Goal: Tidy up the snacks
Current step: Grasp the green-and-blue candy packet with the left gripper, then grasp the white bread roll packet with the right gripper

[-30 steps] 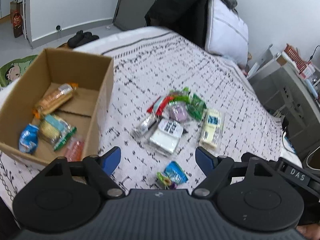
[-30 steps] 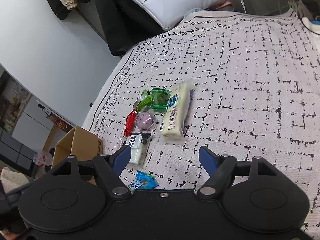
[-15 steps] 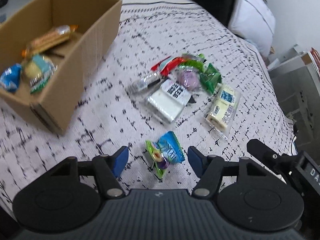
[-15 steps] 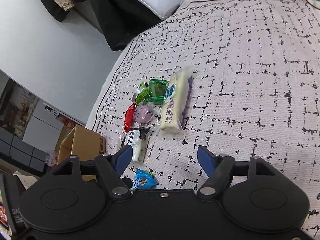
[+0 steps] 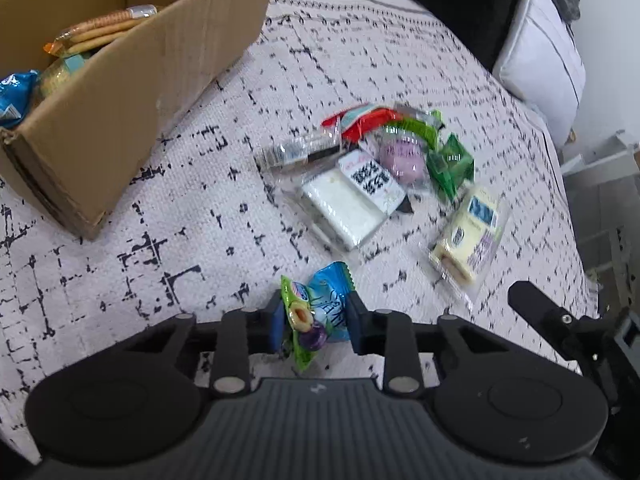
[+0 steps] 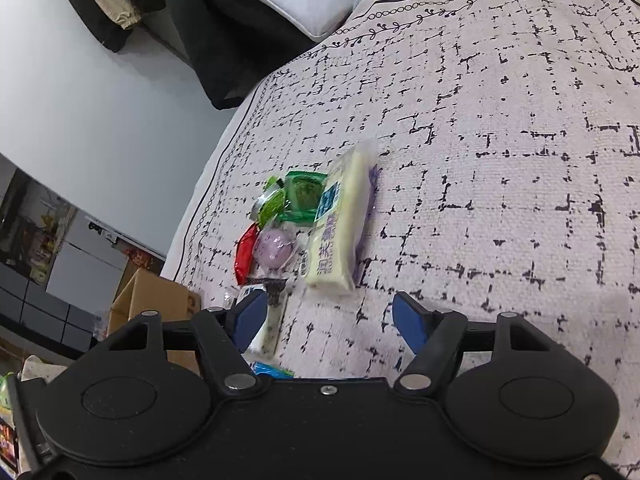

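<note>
My left gripper (image 5: 315,326) is shut on a small blue and green candy packet (image 5: 320,312) low on the patterned bedspread. A pile of snacks lies beyond it: a white QR-label pack (image 5: 352,196), a pale yellow cake pack (image 5: 468,236), a purple round sweet (image 5: 400,158), green packets (image 5: 450,168) and a red packet (image 5: 368,120). The cardboard box (image 5: 120,92) at upper left holds biscuits (image 5: 100,28) and a blue packet (image 5: 14,92). My right gripper (image 6: 326,322) is open and empty, just short of the yellow cake pack (image 6: 340,228) and the pile.
A white pillow (image 5: 548,60) and dark clothes (image 6: 224,40) lie at the head of the bed. The bed's edge (image 6: 216,184) drops off left of the pile in the right wrist view, with the box (image 6: 156,304) and shelving beyond. My right gripper's body (image 5: 580,328) shows at lower right.
My left gripper moved forward and down over the blue and green packet and shut on it. My right gripper drifted slightly closer to the pile and stayed open.
</note>
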A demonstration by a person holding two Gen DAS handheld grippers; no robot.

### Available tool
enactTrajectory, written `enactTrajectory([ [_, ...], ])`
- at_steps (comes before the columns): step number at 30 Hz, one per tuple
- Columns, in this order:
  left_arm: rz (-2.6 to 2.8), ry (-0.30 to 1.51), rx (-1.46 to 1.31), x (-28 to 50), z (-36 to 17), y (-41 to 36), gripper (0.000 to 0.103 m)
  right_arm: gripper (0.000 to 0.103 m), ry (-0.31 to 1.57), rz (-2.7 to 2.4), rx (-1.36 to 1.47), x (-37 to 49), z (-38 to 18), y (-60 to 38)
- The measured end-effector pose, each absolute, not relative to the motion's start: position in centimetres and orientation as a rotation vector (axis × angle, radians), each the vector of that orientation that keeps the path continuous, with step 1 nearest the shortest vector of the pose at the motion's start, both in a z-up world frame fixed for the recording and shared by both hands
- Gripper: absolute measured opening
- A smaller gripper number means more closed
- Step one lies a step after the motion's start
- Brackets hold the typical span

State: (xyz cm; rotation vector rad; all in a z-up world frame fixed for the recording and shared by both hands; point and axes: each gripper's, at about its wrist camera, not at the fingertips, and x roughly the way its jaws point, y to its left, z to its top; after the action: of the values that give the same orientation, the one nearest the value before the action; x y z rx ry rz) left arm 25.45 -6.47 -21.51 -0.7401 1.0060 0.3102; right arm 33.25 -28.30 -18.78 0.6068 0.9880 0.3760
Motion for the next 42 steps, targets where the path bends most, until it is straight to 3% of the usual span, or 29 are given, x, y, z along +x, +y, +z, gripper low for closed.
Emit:
enactTrajectory([
  [17, 0.311, 0.929, -0.736, 25.8, -19.4, -5.4, 0.028, 0.06, 1.006, 0.36, 0.567, 37.1, -20.7, -25.4],
  [19, 0.309, 0.922, -0.731, 25.8, -19.0, -5.0, 0.028, 0.057, 1.001, 0.348, 0.567, 37.4, -20.9, -25.2],
  [23, 0.288, 0.913, -0.669, 26.4, -17.8, -4.1, 0.028, 0.036, 1.002, 0.316, 0.534, 38.2, -21.3, -24.6],
  [29, 0.223, 0.897, -0.583, 27.7, -15.2, -2.8, 0.029, 0.024, 0.995, 0.315, 0.553, 38.2, -21.4, -24.8],
  [42, 0.177, 0.827, -0.533, 25.2, -10.4, 1.2, 0.029, 0.019, 0.918, 0.32, 0.515, 35.3, -17.9, -24.7],
])
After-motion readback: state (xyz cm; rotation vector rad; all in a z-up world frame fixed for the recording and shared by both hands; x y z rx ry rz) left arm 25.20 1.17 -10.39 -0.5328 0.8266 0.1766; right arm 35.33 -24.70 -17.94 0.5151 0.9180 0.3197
